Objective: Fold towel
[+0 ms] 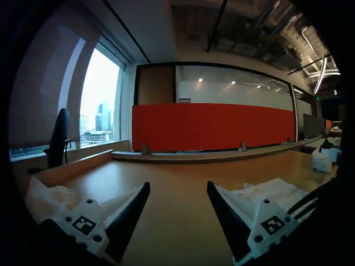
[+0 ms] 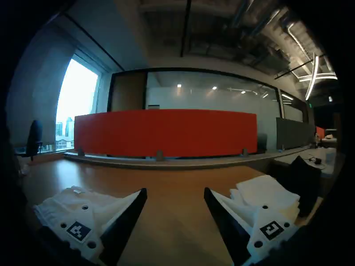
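Observation:
In the left gripper view my left gripper [image 1: 178, 185] stands open over the bare wooden table [image 1: 177, 177], nothing between its fingers. A crumpled white towel [image 1: 49, 197] lies behind its left finger, and a pile of white towels [image 1: 275, 188] sits behind its right finger. In the right gripper view my right gripper [image 2: 175, 190] is open too, empty, just above the table [image 2: 177, 186]. A loose white towel pile [image 2: 73, 199] lies at its left. A stack of folded white towels [image 2: 266, 193] rests at its right.
A red divider panel [image 1: 213, 126] runs along the table's far edge. A black chair [image 1: 60, 137] stands by the window at left. A dark bag-like object [image 2: 304, 177] sits behind the folded stack. White items [image 1: 321, 159] lie at the far right of the table.

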Demonstrator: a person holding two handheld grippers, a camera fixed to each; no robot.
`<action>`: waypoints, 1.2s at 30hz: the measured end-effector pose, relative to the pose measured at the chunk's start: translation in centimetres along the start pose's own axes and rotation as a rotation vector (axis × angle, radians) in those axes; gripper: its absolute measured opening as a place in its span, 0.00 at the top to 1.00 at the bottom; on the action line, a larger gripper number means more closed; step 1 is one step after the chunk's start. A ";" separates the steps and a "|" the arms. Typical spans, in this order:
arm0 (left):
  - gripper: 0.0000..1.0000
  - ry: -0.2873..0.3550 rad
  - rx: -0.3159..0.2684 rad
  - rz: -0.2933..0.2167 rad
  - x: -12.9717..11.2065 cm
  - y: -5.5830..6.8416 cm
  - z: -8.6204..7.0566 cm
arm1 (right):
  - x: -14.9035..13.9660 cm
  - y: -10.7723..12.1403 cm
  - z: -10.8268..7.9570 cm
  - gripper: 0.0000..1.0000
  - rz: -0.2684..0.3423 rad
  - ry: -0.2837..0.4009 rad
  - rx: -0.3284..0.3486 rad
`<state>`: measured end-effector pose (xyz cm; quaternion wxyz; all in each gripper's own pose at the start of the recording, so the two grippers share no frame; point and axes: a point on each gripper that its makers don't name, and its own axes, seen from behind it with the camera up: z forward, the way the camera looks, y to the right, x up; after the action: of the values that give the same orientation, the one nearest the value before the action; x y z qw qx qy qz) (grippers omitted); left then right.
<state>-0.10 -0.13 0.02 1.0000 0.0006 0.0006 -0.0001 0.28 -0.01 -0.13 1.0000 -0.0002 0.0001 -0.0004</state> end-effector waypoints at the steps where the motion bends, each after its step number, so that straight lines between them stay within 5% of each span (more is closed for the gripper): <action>1: 0.05 0.000 0.003 -0.001 0.0 -0.1 0.0 | 0.0 0.0 0.0 0.00 -0.001 0.001 -0.001; 9: 0.05 0.016 0.035 -0.028 2.0 -1.1 -0.3 | 0.1 0.1 -0.1 0.00 -0.007 -0.022 -0.019; 27: 0.05 0.007 0.010 0.002 16.4 -0.4 -0.7 | 14.9 -0.9 -0.6 0.00 -0.029 -0.008 -0.022; 36: 0.05 -0.021 -0.007 0.020 19.7 0.1 -1.0 | 18.2 -1.1 -1.0 0.00 -0.048 -0.025 -0.015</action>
<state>19.55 -0.02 -0.96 0.9999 -0.0030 -0.0097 0.0101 18.50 -1.10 -1.12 0.9996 -0.0077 -0.0122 -0.0244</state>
